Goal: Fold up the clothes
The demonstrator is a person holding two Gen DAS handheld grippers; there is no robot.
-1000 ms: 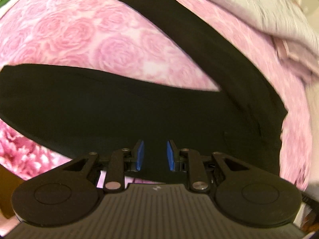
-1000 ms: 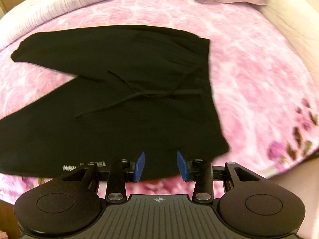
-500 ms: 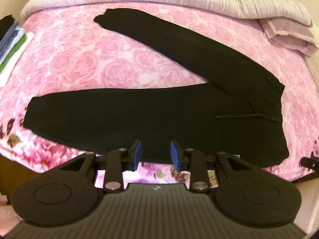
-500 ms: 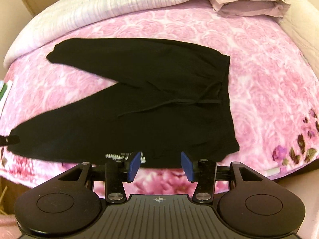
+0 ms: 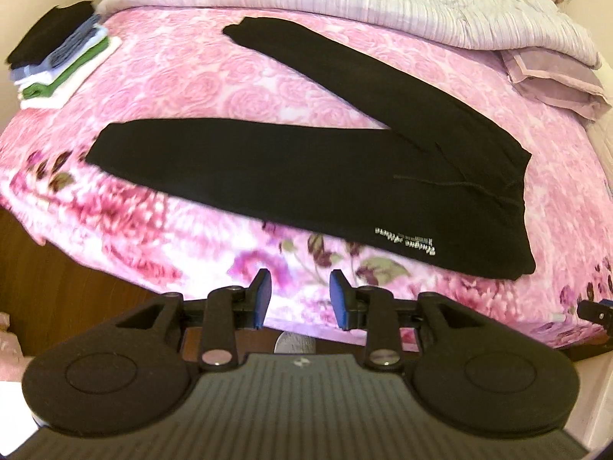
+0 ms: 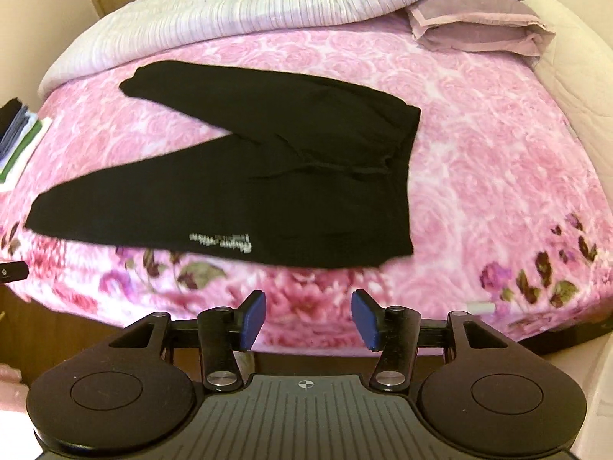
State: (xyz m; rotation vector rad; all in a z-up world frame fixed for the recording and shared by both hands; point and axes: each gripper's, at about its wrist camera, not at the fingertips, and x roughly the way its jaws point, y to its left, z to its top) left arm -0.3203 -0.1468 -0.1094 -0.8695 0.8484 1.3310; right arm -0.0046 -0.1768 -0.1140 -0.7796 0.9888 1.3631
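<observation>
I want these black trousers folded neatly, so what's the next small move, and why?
Probably bring the left tool to the far leg's cuff and fold it onto the near leg: the black trousers lie flat with legs splayed, both tools open and empty.

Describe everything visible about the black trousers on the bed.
The black trousers lie flat and unfolded on the pink rose-print bedspread, near its front edge. Their legs spread in a V: one runs along the edge, the other angles toward the striped quilt. The fabric looks soft and matte. A thin drawstring trails from the waistband, and small pale lettering sits near the hip. Neither gripper touches them.
</observation>
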